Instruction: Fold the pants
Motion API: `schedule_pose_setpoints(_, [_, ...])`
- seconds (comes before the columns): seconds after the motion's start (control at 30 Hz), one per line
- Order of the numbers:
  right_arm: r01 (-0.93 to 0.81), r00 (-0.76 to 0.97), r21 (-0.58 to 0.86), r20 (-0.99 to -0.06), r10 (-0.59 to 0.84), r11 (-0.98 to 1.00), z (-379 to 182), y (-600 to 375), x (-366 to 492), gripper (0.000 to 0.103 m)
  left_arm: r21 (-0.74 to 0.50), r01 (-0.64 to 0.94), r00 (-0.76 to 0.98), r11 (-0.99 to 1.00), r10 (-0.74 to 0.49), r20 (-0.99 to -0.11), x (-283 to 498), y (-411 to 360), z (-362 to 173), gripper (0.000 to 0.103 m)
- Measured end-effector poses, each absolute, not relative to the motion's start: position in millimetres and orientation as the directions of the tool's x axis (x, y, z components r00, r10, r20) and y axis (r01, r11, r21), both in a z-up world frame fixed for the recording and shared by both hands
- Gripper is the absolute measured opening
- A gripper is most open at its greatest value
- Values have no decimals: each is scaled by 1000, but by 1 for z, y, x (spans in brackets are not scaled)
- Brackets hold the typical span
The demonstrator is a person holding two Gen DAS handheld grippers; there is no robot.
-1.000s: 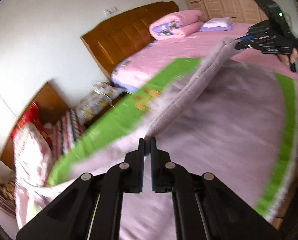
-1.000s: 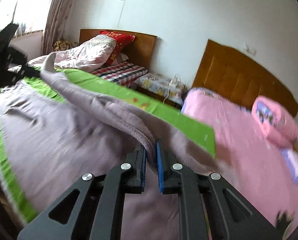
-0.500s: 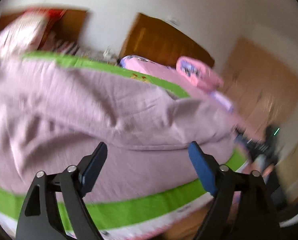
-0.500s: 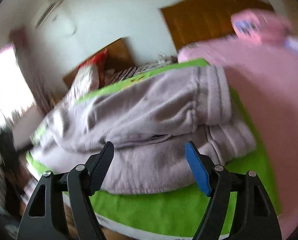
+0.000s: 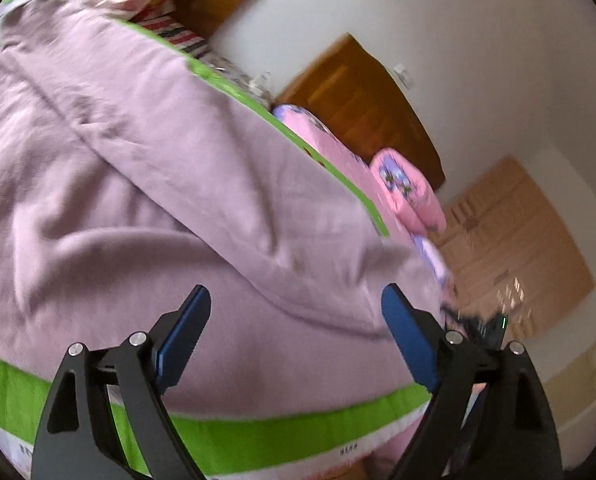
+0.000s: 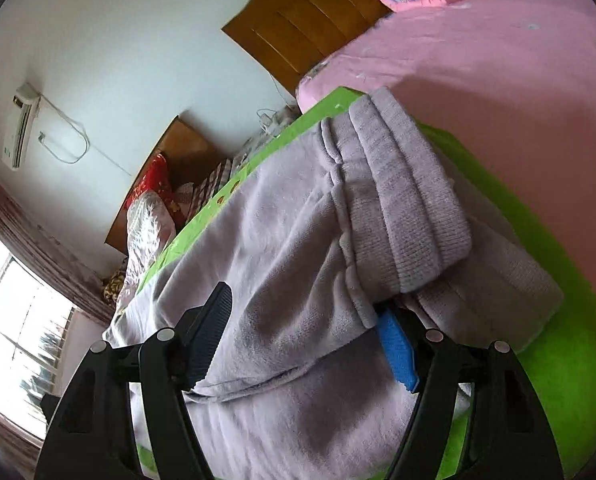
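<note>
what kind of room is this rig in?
A bedroom, most likely at home: a bed with a pink sheet and a wooden headboard, a second bed behind, a wardrobe and a wall air conditioner.

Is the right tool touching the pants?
Touching. In the right wrist view, the folded pants drape over the blue pad of the open right tool, hiding its tip under the cloth.

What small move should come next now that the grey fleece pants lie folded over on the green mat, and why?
Probably draw both grippers back: the left gripper and right gripper stand open, and the grey fleece pants lie doubled on the green mat, ribbed cuffs stacked, ready for regrasping.
</note>
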State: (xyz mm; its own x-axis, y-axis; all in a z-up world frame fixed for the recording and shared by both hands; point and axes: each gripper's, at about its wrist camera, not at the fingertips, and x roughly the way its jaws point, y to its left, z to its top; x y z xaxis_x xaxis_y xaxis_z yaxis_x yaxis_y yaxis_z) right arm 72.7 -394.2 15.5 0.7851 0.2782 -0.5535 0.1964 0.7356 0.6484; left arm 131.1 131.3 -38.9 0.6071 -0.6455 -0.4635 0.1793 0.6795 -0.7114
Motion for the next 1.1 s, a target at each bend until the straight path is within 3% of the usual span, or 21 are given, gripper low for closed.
schedule_pose_setpoints(0.07, [186,795,650,-540,276,737,14,-392,66,72,-746,136,615,652,-646,-452,145,140,-41,87])
schedule_pose_setpoints(0.13, [166,809,685,-506,300,709,11,-398,60,86,-750,100,614,654,-634,-470,158,143,-44,85])
schedule_pose_setpoints(0.2, [151,818,704,-483,312,694,10,-400,51,86,-749,55,601,660,-621,-503,172,142,-49,84])
schedule_pose_setpoints(0.27, [147,805,677,-506,311,721,10,-396,54,87,-729,18,605,684,-588,-537,184,137,-51,74])
schedule_pose_setpoints(0.3, [142,800,671,-510,314,728,11,-395,55,87,-731,13,604,682,-588,-538,189,134,-52,62])
schedule_pose_setpoints(0.33, [140,802,674,-507,316,726,11,-396,55,84,-737,9,603,676,-592,-535,193,132,-54,42])
schedule_pose_setpoints(0.37, [141,803,677,-505,316,723,11,-397,54,80,-735,-4,602,678,-585,-544,197,129,-55,35])
schedule_pose_setpoints(0.43, [191,798,667,-532,282,720,9,-401,51,42,-716,-39,620,697,-545,-565,205,128,-58,6])
schedule_pose_setpoints(0.5, [234,794,671,-549,260,703,6,-408,46,24,-738,-41,647,674,-545,-533,205,129,-59,5])
schedule_pose_setpoints(0.57, [219,798,684,-536,275,696,8,-414,44,21,-711,17,700,703,-516,-493,195,127,-38,5])
schedule_pose_setpoints(0.7, [139,817,639,-506,277,756,40,-405,41,19,-499,170,818,850,-404,-409,152,103,44,5])
schedule_pose_setpoints(0.83, [82,840,644,-456,295,761,65,-407,20,18,-451,220,836,865,-405,-371,103,106,69,5])
schedule_pose_setpoints(0.9, [86,829,655,-465,311,750,56,-411,9,18,-397,203,834,895,-370,-408,84,105,57,5])
schedule_pose_setpoints(1.03, [186,760,648,-571,310,738,1,-417,-1,18,-405,127,747,906,-355,-561,88,118,-16,5])
schedule_pose_setpoints(1.1, [188,765,665,-561,317,723,-10,-420,-3,18,-375,95,713,922,-325,-621,97,118,-43,5])
